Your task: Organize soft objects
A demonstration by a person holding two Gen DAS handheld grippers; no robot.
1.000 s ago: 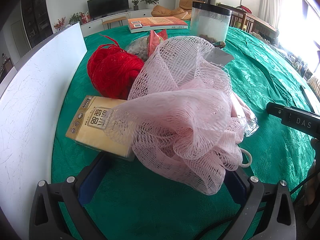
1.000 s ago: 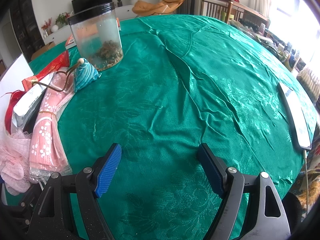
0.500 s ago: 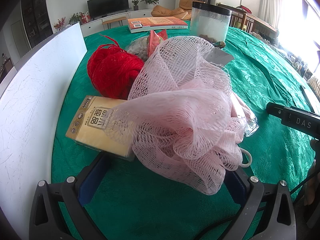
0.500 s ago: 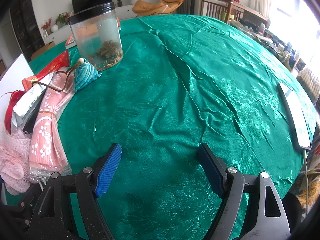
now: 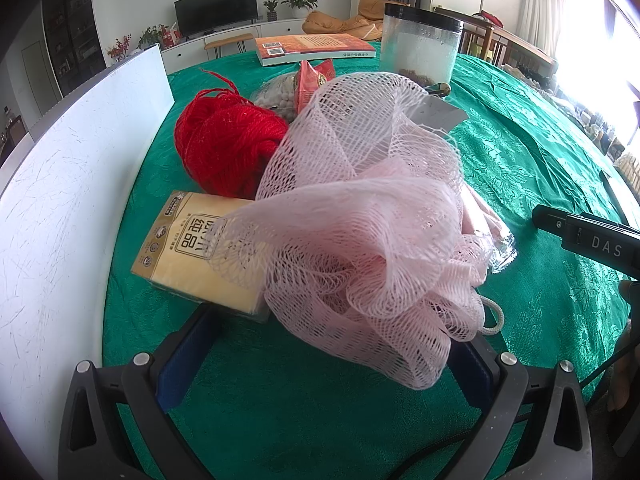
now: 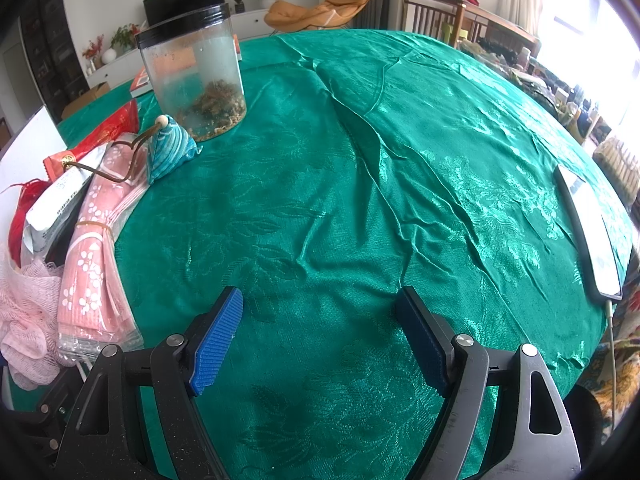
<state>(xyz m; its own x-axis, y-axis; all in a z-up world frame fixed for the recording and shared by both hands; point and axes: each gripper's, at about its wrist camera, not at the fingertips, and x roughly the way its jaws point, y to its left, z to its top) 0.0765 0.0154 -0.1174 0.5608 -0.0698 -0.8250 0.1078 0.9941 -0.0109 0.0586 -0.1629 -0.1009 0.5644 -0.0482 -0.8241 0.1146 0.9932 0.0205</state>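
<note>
A pink mesh bath pouf (image 5: 360, 224) lies on the green tablecloth right in front of my left gripper (image 5: 328, 356). Its jaws are wide open and the pouf's near edge hangs between the blue pads without being pinched. Behind it lie a red yarn ball (image 5: 224, 144) and a yellow tissue pack (image 5: 192, 252). My right gripper (image 6: 320, 336) is open and empty over bare cloth. To its left lie a pink flowered cloth in clear wrap (image 6: 96, 248), a blue striped pouch (image 6: 172, 148) and the pouf's edge (image 6: 24, 312).
A white board (image 5: 60, 208) stands along the left. A clear jar with a black lid (image 6: 192, 76), a book (image 5: 312, 46), a red packet (image 5: 316, 80) and a bag of beads (image 5: 276, 98) sit at the back. A phone (image 6: 592, 232) lies at the right edge.
</note>
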